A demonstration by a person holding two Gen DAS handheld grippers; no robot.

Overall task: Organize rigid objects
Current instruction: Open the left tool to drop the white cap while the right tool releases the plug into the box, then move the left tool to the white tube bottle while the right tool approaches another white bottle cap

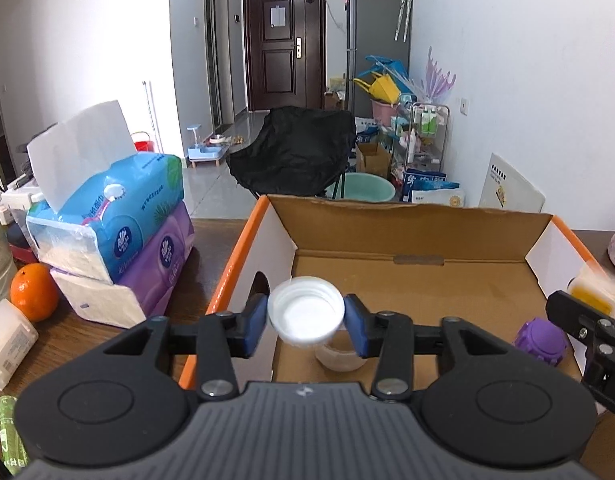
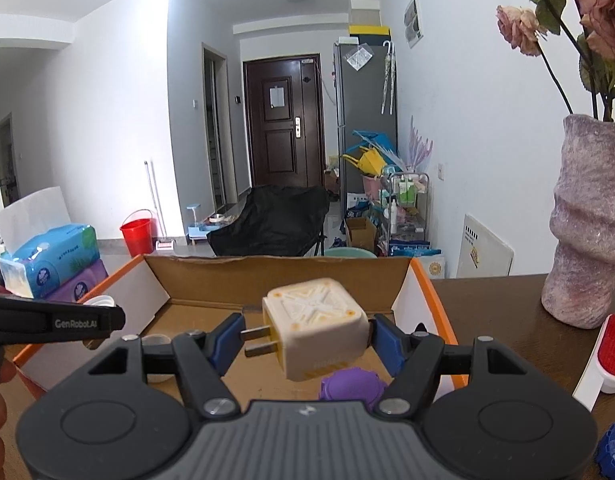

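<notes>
My left gripper point(image 1: 306, 318) is shut on a white plastic cap point(image 1: 306, 312) and holds it above the near left part of an open cardboard box point(image 1: 411, 236). A clear round lid point(image 1: 341, 356) lies on the box floor below it. A purple ridged object point(image 1: 541, 340) lies in the box at the near right. My right gripper point(image 2: 307, 340) is shut on a cream plug adapter point(image 2: 317, 326) with two metal prongs pointing left, held over the box point(image 2: 275, 276) above the purple object point(image 2: 353, 386). The right gripper also shows at the right edge of the left wrist view point(image 1: 583, 312).
Stacked tissue packs point(image 1: 119, 224), an orange point(image 1: 34, 297) and a white box point(image 1: 7, 344) sit left of the cardboard box. A pink vase point(image 2: 587, 224) with dried roses, a red-and-white lint brush point(image 2: 605, 352) and a blue object point(image 2: 613, 452) stand to the right.
</notes>
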